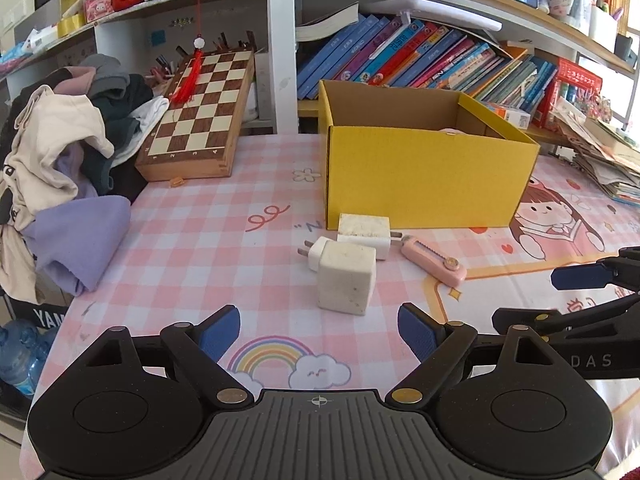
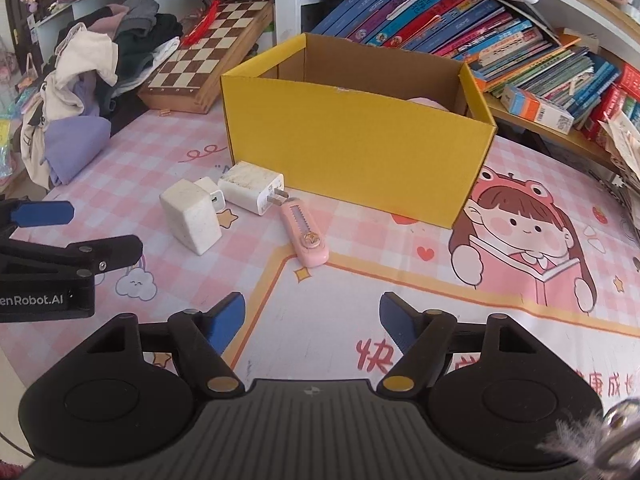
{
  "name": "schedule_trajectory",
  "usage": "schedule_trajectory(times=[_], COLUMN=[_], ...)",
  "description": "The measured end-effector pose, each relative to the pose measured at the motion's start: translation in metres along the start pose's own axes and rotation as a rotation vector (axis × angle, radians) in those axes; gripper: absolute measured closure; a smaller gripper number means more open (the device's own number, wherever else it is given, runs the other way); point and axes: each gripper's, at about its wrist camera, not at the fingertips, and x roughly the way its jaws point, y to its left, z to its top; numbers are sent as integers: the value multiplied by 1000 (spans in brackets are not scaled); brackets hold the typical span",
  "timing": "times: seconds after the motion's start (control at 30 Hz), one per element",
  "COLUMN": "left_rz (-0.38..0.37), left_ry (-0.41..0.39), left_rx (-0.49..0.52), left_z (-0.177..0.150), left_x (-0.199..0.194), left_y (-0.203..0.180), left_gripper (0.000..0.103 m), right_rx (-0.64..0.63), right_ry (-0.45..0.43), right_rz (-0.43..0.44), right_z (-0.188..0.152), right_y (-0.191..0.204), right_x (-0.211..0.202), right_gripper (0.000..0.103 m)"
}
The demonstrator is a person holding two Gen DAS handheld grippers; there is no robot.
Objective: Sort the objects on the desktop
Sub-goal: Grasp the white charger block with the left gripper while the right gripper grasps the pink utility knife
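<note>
From the left wrist camera, the left claw (image 1: 319,330) stands released with nothing between its blue pads, poised over the pink checked mat of the bench (image 1: 192,240) just short of the large white charger (image 1: 347,278). A small white plug adapter (image 1: 318,253) touches that charger's far side, a second white charger (image 1: 366,232) lies just behind, close to the front wall of the yellow cardboard box (image 1: 424,176), and a pink utility knife (image 1: 434,258) lies to the right of them. All four are still out on the bench, so most of the sorting looks undone; something pale pink shows over the box rim, so perhaps one thing is already inside, though what it is cannot be told. The other claw enters at the right edge, its body bearing the letters "DAS". A chessboard (image 1: 200,108) leans by a heap of clothes (image 1: 60,152), its edge numbered 1 to 4, and "YAM" reads on a dark thing at lower left. From the right wrist camera, the right claw (image 2: 312,326) is also released and empty, well short of the pink utility knife (image 2: 304,236), which lies nearest ahead of it. The left tool's side reads "enRobot.AI", and red Chinese characters are printed on the mat; the book spines (image 2: 460,20) are too small to read.
</note>
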Motion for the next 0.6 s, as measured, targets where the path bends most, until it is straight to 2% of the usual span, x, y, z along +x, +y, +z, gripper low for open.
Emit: schedule_trajectory(times=[0.1, 0.43, 0.6], left_rz=[5, 13, 9], left_ry=[-5, 10, 32], left_rx=[-6, -8, -4], left_z=[5, 19, 22], left_x=[7, 32, 45], left_y=[-1, -11, -15], left_gripper=[16, 25, 36], right_rx=[-14, -34, -52], right_ry=[10, 38, 52], right_rz=[11, 45, 66], right_z=[5, 19, 26], right_y=[-3, -14, -16], right_x=[9, 36, 52], right_gripper=[31, 38, 47])
